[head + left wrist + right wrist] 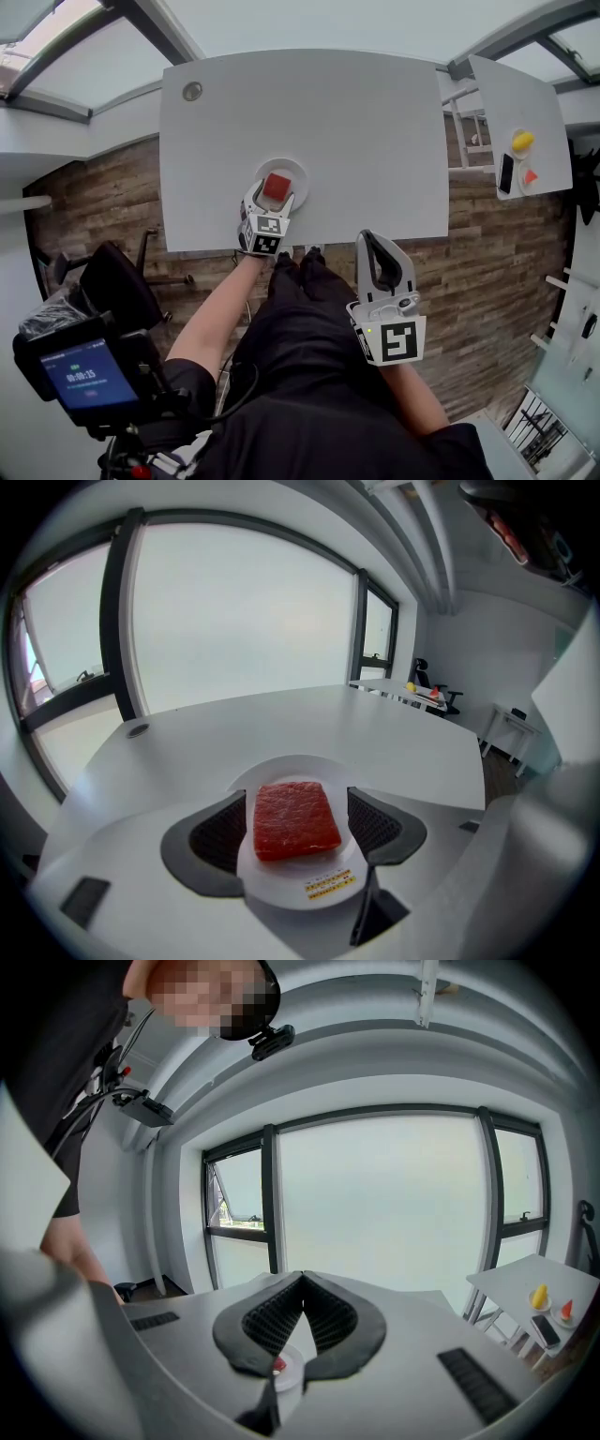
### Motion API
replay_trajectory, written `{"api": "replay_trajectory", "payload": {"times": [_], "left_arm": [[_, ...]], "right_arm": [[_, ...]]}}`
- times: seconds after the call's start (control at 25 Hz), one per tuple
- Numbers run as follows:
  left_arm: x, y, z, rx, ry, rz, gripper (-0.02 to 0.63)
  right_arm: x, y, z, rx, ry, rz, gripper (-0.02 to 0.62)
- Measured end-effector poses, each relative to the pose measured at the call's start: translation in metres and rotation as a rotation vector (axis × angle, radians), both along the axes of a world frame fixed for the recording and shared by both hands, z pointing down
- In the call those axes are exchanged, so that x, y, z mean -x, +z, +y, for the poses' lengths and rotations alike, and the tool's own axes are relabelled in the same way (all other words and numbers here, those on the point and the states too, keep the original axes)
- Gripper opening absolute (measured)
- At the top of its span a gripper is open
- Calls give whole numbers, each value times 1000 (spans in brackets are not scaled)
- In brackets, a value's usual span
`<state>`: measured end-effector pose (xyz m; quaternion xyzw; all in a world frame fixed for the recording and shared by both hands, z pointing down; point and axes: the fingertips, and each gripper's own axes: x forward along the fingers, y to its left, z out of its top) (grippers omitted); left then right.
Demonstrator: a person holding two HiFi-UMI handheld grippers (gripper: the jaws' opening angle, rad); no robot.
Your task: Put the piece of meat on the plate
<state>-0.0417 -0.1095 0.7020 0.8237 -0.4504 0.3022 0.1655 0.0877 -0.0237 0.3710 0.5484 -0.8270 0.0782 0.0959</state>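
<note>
R gripper sits nearest, over the person's lap, off the table edge; jaws pressed together at the tips, nothing btwn them. L gripper is further out at the near table edge, jaws spread, one each side of the piece of meat. Meat lies flat on the white plate, approx. centred.

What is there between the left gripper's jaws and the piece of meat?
Left gripper view: only thin strips of the white plate show on each side, between the open left gripper and the piece of meat.
</note>
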Motion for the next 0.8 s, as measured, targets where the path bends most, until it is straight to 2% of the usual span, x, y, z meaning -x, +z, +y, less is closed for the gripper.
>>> {"api": "replay_trajectory", "payload": {"times": [0.44,0.8], "left_arm": [[-2,-21,-14,-52,-55,46,321],[3,-36,-11,-70,-72,80,321]], "right_arm": [[-6,4,-12,-14,23,-1,5],[8,7,-25,-49,-21,-38,5]]}}
